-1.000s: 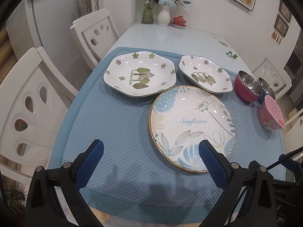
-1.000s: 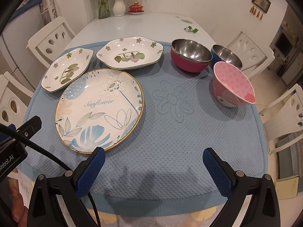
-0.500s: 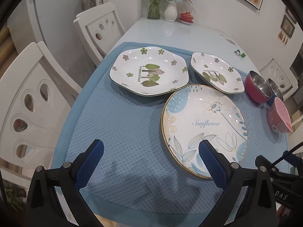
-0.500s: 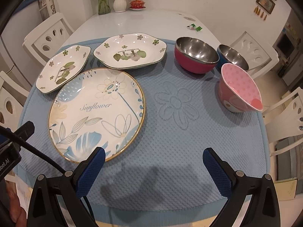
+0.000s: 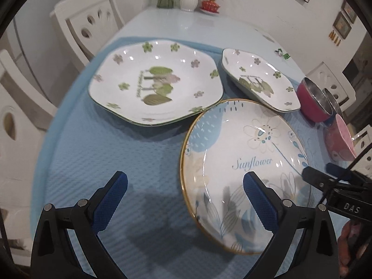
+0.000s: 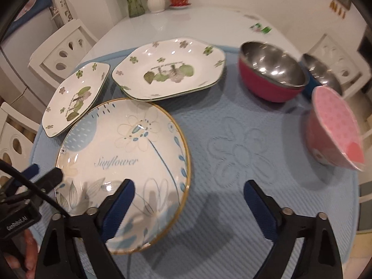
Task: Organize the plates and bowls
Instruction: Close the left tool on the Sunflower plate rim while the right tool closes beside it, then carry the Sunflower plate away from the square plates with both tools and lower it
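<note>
A round "Sunflower" plate (image 5: 244, 167) (image 6: 125, 162) lies on the blue mat. Behind it are two white leaf-pattern plates, one to the left (image 5: 155, 83) (image 6: 74, 100) and one to the right (image 5: 258, 79) (image 6: 172, 72). To the right stand a red steel bowl (image 6: 272, 76) (image 5: 313, 102), a blue steel bowl (image 6: 325, 74) and a pink bowl (image 6: 332, 125) (image 5: 339, 139). My left gripper (image 5: 184, 193) is open and empty, straddling the Sunflower plate's left rim. My right gripper (image 6: 188, 200) is open and empty, straddling its right rim.
The blue mat (image 6: 232, 139) covers the near end of a white table (image 5: 197, 25). Vases and a red lidded dish (image 6: 179, 0) stand at the far end. White chairs stand at the left (image 5: 86, 21) and right (image 6: 334, 46).
Both grippers have moved forward and closer to the dishes. The left view shifted so the Sunflower plate sits further right; the right gripper's left finger now overlaps that plate.
</note>
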Tool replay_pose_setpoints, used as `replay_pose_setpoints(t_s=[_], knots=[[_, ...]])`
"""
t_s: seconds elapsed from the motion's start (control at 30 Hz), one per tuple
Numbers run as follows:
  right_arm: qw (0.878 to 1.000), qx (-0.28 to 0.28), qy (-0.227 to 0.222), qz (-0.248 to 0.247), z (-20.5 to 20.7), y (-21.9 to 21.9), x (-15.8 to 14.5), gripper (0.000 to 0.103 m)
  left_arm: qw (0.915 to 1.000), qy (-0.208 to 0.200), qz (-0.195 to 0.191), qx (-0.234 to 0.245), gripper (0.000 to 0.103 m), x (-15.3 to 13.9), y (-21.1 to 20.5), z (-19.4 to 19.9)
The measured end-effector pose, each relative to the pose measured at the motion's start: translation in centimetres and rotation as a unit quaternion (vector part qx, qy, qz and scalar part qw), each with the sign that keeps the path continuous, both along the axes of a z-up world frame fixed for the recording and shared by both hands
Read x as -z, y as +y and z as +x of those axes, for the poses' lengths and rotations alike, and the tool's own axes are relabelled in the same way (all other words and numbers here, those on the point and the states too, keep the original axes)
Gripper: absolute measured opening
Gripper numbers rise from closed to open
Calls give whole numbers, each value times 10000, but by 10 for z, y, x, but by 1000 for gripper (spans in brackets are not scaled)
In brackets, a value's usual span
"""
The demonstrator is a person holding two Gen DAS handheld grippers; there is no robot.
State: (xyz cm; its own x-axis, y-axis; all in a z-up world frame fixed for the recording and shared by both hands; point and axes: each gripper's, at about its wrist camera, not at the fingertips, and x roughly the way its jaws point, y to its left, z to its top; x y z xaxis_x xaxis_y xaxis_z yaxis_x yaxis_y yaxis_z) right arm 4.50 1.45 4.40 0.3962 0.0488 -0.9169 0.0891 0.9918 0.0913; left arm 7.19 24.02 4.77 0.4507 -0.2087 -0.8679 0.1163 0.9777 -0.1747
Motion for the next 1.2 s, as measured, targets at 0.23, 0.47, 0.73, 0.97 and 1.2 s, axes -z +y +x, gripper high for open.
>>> replay_pose_setpoints(t_s=[0.23,0.47,0.73,0.97,1.2], knots=[[9992,-35,177,353,17,-7,21,54,9995,272,-144,24,65,19,-5,12],[9979,-184,161,596,23,-5,27,41,9996,174,-21,228,38,22,-14,13],[9977,-411,173,513,26,2,26,36,9995,162,-151,220,32,21,-15,14],[9972,-620,188,386,13,9,20,36,9995,132,-71,283,32,17,-11,5],[9965,-646,211,490,-18,23,0,36,9997,169,-119,164,32,1,4,-23]])
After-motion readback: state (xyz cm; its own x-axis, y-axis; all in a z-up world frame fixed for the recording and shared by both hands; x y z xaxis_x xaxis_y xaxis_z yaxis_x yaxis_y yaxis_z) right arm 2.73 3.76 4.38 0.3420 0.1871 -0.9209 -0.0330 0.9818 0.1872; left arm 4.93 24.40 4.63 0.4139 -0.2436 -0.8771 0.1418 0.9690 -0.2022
